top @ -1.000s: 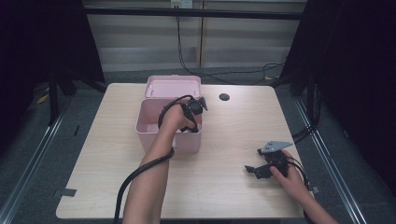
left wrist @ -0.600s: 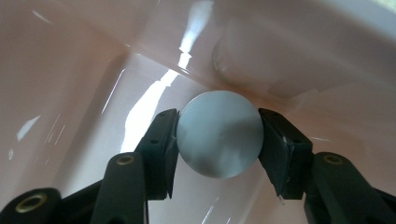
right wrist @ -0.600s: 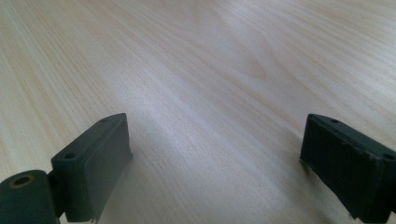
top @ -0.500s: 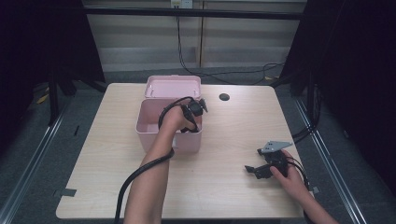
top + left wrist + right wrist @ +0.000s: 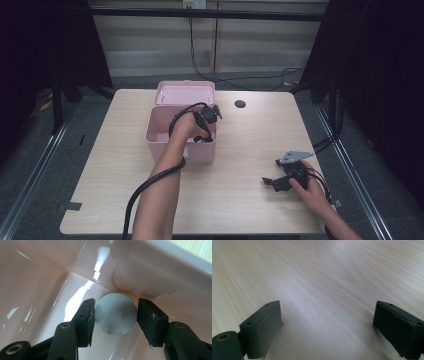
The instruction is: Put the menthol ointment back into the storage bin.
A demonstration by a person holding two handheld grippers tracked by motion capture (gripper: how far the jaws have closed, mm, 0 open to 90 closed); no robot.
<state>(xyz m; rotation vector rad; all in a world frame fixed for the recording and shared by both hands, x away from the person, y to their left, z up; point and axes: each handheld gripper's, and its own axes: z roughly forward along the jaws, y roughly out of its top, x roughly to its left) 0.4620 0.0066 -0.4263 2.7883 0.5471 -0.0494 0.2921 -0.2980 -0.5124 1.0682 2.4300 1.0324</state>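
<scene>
Item: round silvery metal disc w/ fine-ridged rim [image 5: 115, 314], prob. a lid or cap. Loc.: inside glossy pink plastic storage box [image 5: 162, 135], hinged lid open, toward far edge of pale wood surface [image 5: 240, 200], left of centre. Disc sits at box floor, near the wall where a pale round fitting [image 5: 125, 281] shows.

Handling (est.): stiff, light, smooth face likely slippery; ridged rim gives best hold, so grip across the width, edge to edge.

Left gripper [image 5: 115, 315]: reaches down into box; fingers [image 5: 86, 317] set either side of disc, pads at its rim, pinching it. Jaws have just eased a touch apart.

Right gripper [image 5: 272, 182]: rests near right front corner of surface, fingers [image 5: 262, 327] spread wide, holding nothing, bare wood between.
</scene>
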